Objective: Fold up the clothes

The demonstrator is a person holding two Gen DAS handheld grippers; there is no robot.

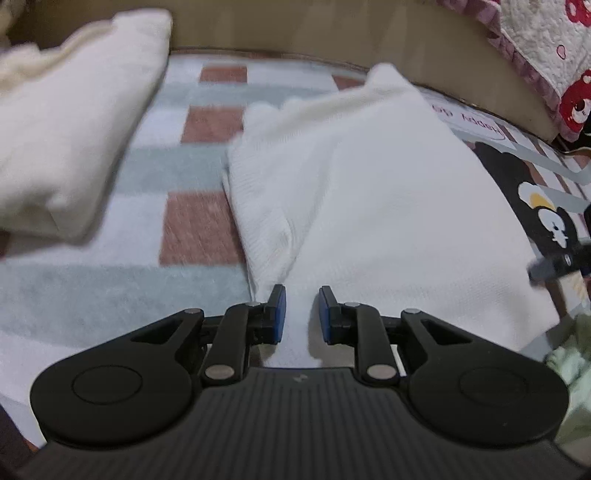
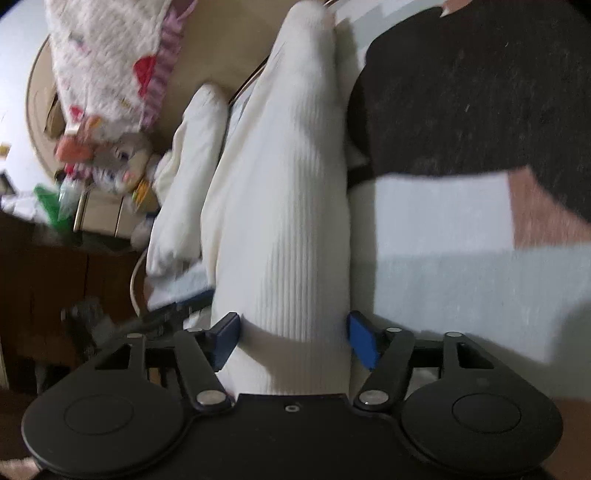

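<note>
A folded white ribbed garment (image 1: 369,184) lies on a checked blanket (image 1: 199,221). My left gripper (image 1: 301,314) hovers over its near edge, open, with the cloth beneath the gap between its blue pads (image 1: 279,314). In the right wrist view the same white garment (image 2: 291,221) runs as a thick fold straight between the fingers of my right gripper (image 2: 293,334). That gripper stands wide open, its pads (image 2: 360,338) at the fold's two sides. The right gripper (image 1: 557,262) also shows blurred at the far right of the left wrist view.
A folded cream garment (image 1: 66,129) lies at the left of the blanket and shows as a cream roll (image 2: 192,166) in the right wrist view. A black cartoon patch (image 1: 517,184) marks the blanket. A ruffled quilt (image 1: 546,55), a plush toy (image 2: 118,162) and a tan headboard (image 1: 295,33) border it.
</note>
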